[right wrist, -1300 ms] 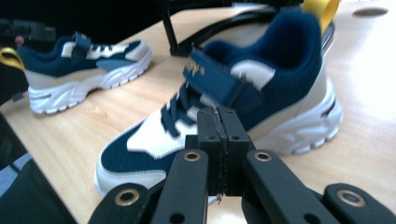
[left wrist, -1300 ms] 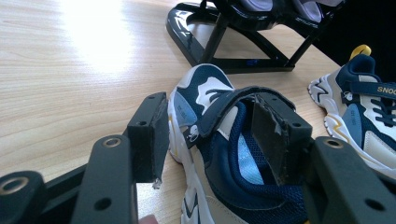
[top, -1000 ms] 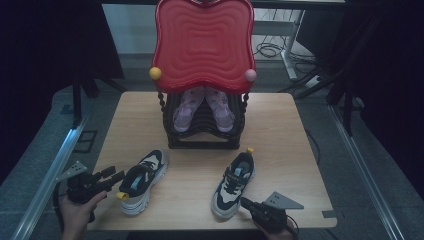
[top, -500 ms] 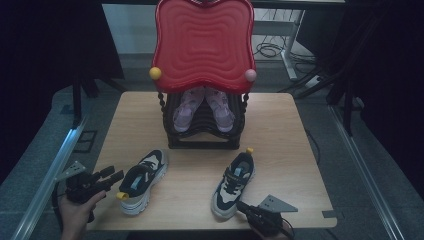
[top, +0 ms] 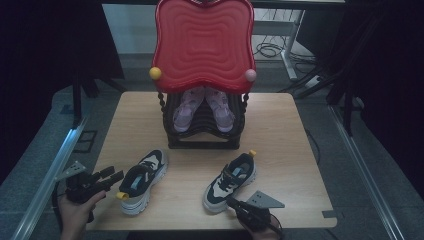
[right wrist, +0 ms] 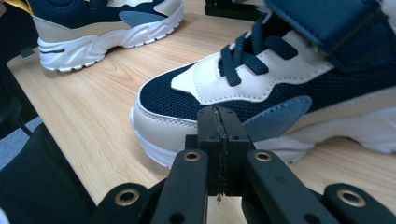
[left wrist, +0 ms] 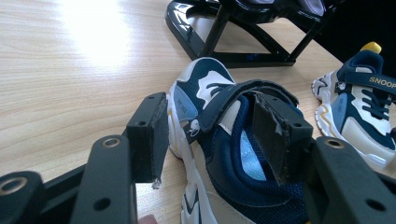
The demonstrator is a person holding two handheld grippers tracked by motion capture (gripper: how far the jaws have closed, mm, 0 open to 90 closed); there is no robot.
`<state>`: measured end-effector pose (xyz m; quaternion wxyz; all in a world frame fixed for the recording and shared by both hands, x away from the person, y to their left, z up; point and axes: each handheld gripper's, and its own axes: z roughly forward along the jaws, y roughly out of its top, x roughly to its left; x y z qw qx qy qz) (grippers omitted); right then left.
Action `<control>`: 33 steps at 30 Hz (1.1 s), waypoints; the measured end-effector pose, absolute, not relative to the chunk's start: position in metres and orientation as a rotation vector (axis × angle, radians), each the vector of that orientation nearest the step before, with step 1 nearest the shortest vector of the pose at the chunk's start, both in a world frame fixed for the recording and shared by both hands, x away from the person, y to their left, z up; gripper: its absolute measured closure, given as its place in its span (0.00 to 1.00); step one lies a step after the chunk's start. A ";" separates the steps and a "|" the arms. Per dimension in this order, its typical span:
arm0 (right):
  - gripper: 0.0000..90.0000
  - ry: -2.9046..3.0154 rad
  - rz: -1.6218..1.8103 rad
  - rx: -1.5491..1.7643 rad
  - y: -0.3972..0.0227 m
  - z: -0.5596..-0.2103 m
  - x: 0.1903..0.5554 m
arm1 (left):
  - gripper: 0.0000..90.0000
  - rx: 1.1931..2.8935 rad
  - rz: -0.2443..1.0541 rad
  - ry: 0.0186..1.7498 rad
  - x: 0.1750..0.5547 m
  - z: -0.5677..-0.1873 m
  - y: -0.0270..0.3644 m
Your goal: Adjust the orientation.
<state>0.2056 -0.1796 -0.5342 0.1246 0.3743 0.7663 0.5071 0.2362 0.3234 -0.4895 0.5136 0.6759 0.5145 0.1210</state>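
Two navy, white and beige sneakers lie on the wooden table (top: pixel 290 130). The left sneaker (top: pixel 142 181) (left wrist: pixel 201 88) has its heel toward my left gripper (top: pixel 116 176) (left wrist: pixel 215 126), which is open. The jaws frame the sneaker's strap and collar, and I cannot see the pads pressing on it. The right sneaker (top: pixel 231 181) (right wrist: pixel 280 88) points its toe at the table's front edge. My right gripper (top: pixel 231 201) (right wrist: pixel 218 121) is shut with nothing in it, its tips right at that sneaker's toe side.
A black shoe rack (top: pixel 202 127) with a red wavy top (top: pixel 202 45) stands at the back middle. It holds a pair of pink shoes (top: pixel 182 112). A person's hands hold both grippers at the table's front edge. Bare wood lies between the sneakers.
My right gripper has slid a little to the left, closer to the right sneaker's toe. The left gripper and both sneakers have stayed put.
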 end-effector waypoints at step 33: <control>1.00 2.134 1.439 1.146 -0.115 -0.533 0.241 | 0.51 1.606 0.301 1.250 0.235 -0.488 0.331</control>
